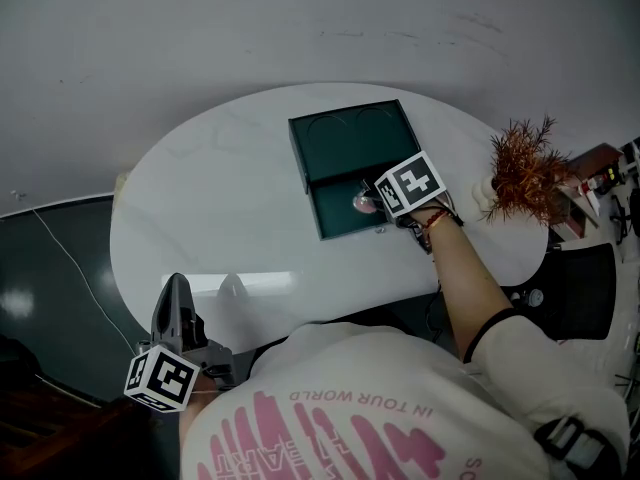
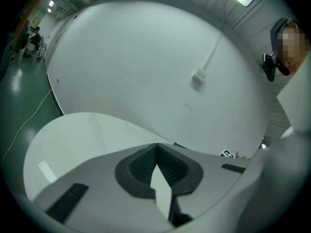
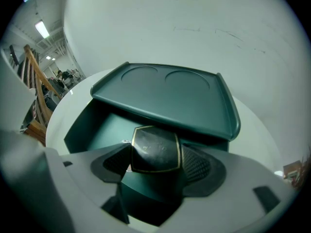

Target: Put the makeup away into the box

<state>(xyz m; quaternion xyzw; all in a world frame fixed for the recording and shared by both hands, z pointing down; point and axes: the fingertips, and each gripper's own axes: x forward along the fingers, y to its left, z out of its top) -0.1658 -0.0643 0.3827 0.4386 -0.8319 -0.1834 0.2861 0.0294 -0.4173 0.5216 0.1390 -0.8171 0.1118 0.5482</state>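
White oval tabletop (image 1: 215,203), dark green rectangular box (image 1: 345,140) near its middle. Box top has two shallow round recesses; the drawer (image 1: 335,211) below is pulled out towards the person.

Right hand-held gripper (image 1: 376,205) tilted steeply down over the open drawer, jaws pinching a dark squarish makeup compact with a gold rim (image 3: 155,148). Whether the compact touches the drawer floor, cannot tell.

Left hand-held gripper (image 2: 156,148) off the near left edge of the tabletop, well apart from the box, jaws pressed together, nothing between them.

Rust-coloured spiky plant (image 1: 522,168) at the tabletop's right end.
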